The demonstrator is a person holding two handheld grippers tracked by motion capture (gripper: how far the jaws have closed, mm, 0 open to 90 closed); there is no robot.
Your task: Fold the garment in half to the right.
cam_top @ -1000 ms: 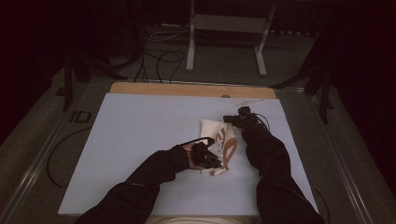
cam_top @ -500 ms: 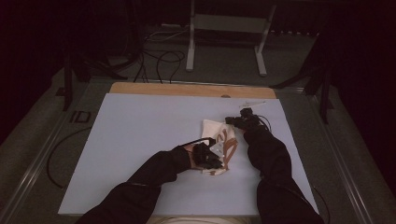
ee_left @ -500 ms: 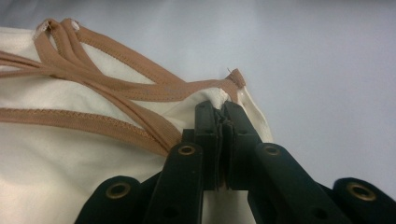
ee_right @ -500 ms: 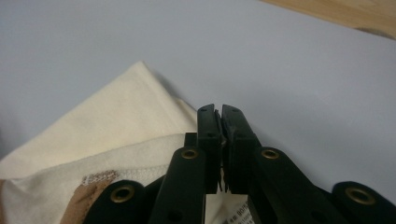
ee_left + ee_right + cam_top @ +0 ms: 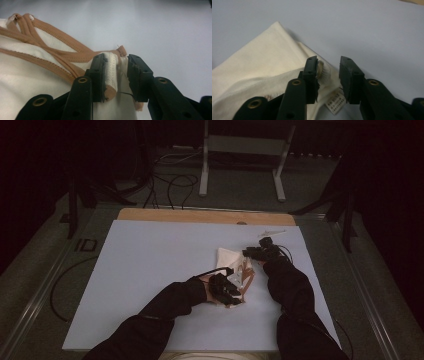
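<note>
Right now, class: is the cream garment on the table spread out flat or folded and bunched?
Folded and bunched. The cream garment lies as a small heap, its tan straps crossing in a tangle, layers overlapping near the right gripper.

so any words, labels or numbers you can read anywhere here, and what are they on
Small white sewn-in tag on the cream fabric garment with tan trim, beside the right gripper: rows of printed text, too small and blurred to read.
No other readable text on the pale table top or elsewhere.
</note>
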